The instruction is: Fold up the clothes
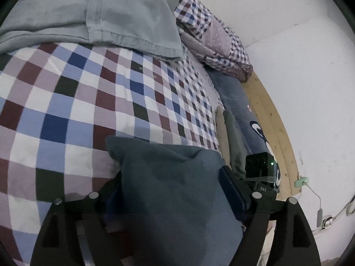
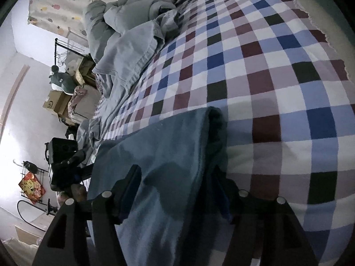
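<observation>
Holding up a dark teal garment (image 1: 177, 188) over the checkered bed sheet (image 1: 77, 110), one gripper on each side.

Left gripper (image 1: 175, 199) had its fingers spread wide with the teal cloth bunched between them, so I couldn't really tell if it was clamped on it or just had fabric draped through. Same deal on the right gripper (image 2: 177, 195): the garment (image 2: 159, 166) ran up between both fingers and a folded edge flopped onto the sheet (image 2: 266, 77), grip unclear. Other stuff on the bed: a rumpled grey-blue garment (image 1: 124, 13) lay near the far end of the sheet, well apart from the teal one. A wooden bed frame (image 1: 273, 122) ran along the white wall (image 1: 310, 88).
</observation>
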